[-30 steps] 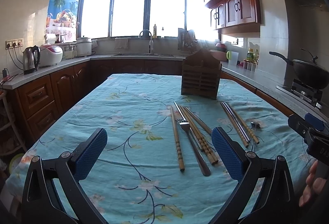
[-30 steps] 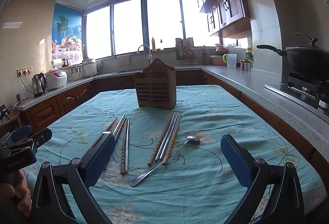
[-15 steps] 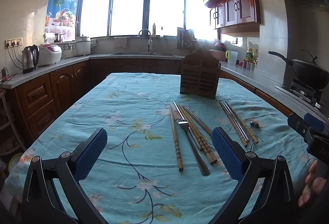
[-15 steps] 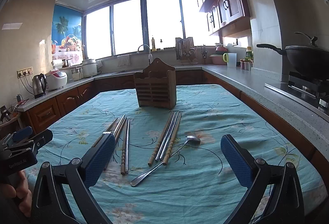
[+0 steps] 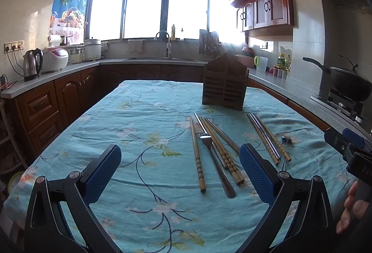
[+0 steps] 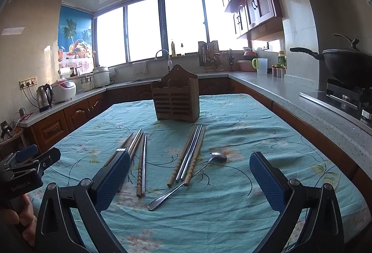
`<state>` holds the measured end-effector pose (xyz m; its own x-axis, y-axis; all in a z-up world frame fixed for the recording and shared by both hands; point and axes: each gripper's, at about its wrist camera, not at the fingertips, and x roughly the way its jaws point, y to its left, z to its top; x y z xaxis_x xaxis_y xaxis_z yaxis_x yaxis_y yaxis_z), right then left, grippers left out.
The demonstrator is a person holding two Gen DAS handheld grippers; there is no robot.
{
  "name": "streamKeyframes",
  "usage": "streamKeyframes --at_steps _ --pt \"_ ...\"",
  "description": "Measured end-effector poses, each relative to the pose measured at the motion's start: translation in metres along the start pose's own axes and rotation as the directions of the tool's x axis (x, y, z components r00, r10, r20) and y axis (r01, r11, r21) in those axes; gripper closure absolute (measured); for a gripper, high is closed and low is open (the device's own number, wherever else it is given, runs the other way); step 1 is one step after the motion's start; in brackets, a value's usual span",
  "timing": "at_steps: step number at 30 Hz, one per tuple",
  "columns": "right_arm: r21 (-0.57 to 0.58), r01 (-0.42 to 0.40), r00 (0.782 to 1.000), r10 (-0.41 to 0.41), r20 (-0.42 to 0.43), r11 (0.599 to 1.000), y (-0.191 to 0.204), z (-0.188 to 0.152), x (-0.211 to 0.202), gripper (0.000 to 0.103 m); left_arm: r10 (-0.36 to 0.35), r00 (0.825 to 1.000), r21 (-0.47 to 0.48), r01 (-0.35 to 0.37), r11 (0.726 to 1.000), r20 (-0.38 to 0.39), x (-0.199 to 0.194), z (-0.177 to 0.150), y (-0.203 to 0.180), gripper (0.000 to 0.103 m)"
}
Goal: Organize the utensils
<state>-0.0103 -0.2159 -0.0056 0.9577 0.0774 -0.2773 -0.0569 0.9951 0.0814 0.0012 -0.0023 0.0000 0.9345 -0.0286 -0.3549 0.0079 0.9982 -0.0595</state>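
Two claws, left claw (image 5: 180, 164) and right claw (image 6: 189, 170), spread wide, empty. Chopsticks (image 6: 189, 154) at twelve o'clock, probably overlapping spoon (image 6: 186, 181): risks snagging, rolling across counter (image 6: 232, 218).

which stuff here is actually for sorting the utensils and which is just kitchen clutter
For the job:
- slatted brown wooden utensil holder
- metal fork
- long-handled metal spoon
- wooden and steel chopsticks near the fork
- second chopstick bundle beside the spoon

Just lying about:
- steel electric kettle
- white rice cooker
- black lidded wok
- green-handled plastic jug
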Motion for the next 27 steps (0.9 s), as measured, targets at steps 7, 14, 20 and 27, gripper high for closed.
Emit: streamKeyframes --at_steps 7,14,20,27 --pt "0.004 -0.001 1.0 0.001 -0.004 1.0 0.0 -0.001 0.0 0.0 -0.017 0.999 -0.013 0.016 1.0 -0.033 0.007 0.001 0.002 0.0" --pt "0.031 -0.011 0.999 0.012 -0.032 0.999 -0.002 0.0 0.005 0.0 -0.048 0.995 -0.028 0.046 0.999 -0.085 0.017 0.005 0.002 0.0" --pt "0.097 -0.029 0.995 0.038 -0.093 0.995 -0.015 0.006 0.017 0.0 -0.098 0.982 -0.046 0.092 0.995 -0.16 0.032 0.013 0.003 0.0" --pt "0.22 -0.077 0.978 0.116 -0.171 0.972 -0.039 0.016 0.039 0.011 -0.22 0.935 -0.122 0.193 0.974 -0.279 0.068 0.028 0.002 0.012"
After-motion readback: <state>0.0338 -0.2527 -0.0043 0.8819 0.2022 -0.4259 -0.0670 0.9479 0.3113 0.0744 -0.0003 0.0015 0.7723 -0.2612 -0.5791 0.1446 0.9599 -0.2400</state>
